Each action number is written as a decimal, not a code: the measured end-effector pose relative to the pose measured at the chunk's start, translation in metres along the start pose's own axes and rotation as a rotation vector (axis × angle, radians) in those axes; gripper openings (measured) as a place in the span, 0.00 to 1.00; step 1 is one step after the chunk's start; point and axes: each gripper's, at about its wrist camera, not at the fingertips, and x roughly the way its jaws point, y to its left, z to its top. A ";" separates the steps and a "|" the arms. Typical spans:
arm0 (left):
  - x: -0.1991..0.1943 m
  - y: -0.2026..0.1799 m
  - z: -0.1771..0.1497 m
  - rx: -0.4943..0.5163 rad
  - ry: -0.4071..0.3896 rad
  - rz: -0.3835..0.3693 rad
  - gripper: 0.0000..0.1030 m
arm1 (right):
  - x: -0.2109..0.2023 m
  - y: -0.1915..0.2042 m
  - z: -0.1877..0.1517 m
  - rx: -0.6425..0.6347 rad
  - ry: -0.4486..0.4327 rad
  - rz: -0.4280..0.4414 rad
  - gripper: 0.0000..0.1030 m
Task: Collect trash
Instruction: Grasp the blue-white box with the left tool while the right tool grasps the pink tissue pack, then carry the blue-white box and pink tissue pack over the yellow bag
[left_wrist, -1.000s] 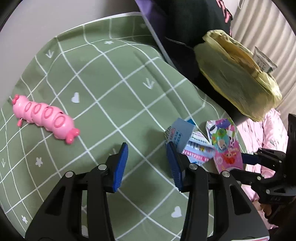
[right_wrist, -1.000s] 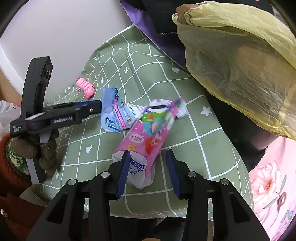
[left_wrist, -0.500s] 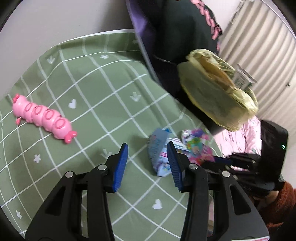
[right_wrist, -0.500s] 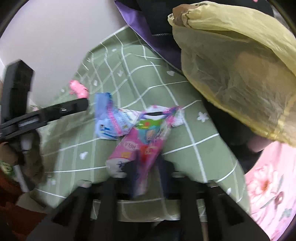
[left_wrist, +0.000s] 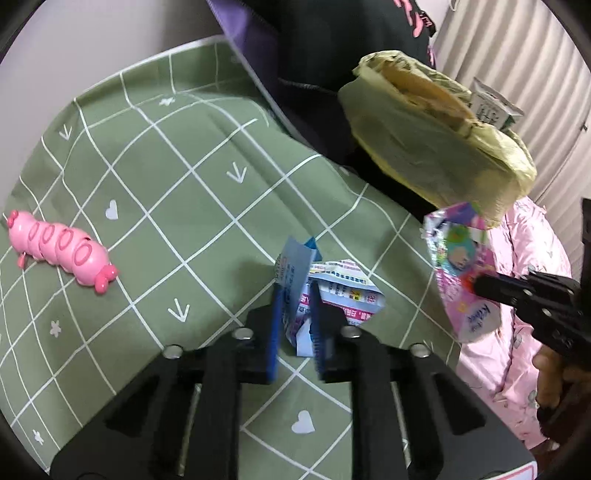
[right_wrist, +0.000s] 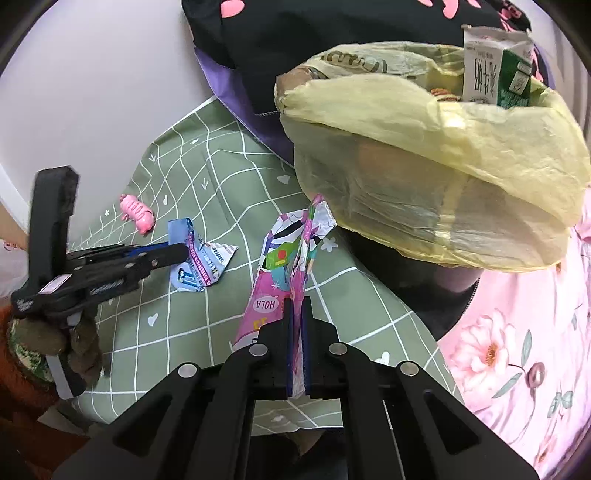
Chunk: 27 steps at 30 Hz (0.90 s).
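**Both Grippers Pinching Wrappers Beside the Trash Bag**

Left gripper (left_wrist: 295, 314): the 2 blue pads are pressed onto the blue wrapper (left_wrist: 295, 269), with the folded sheet standing up between them. The rest of this wrapper lies crumpled on the green cover (left_wrist: 166, 184) at 3 o'clock of the pads. In the right wrist view the same gripper (right_wrist: 177, 253) enters from 9 o'clock and meets the blue wrapper (right_wrist: 199, 262) edge-on.

Right gripper (right_wrist: 295, 347): the jaws are pressed together on the lower end of the pink wrapper (right_wrist: 284, 266). The wrapper rises toward 12 o'clock, and its upper tip is just beside the side of the yellow bag (right_wrist: 461, 177). In the left wrist view the pink wrapper (left_wrist: 458, 266) hangs clear of the cover at 3 o'clock, directly below the yellow bag (left_wrist: 424, 140).

Yellow bag: mouth open, at 1 o'clock in both views. A carton (right_wrist: 495, 70) stands upright inside it.

Pink toy (left_wrist: 59, 251): lying on the cover at 9 o'clock, well apart from both wrappers.
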 end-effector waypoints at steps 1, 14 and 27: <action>-0.001 0.000 0.000 -0.005 -0.004 0.003 0.07 | -0.003 0.001 -0.001 -0.007 -0.004 -0.005 0.05; -0.079 0.003 0.026 -0.006 -0.197 0.012 0.02 | -0.039 0.028 0.025 -0.083 -0.123 -0.029 0.05; -0.150 -0.074 0.125 0.187 -0.457 0.008 0.02 | -0.147 0.018 0.107 -0.180 -0.420 -0.135 0.05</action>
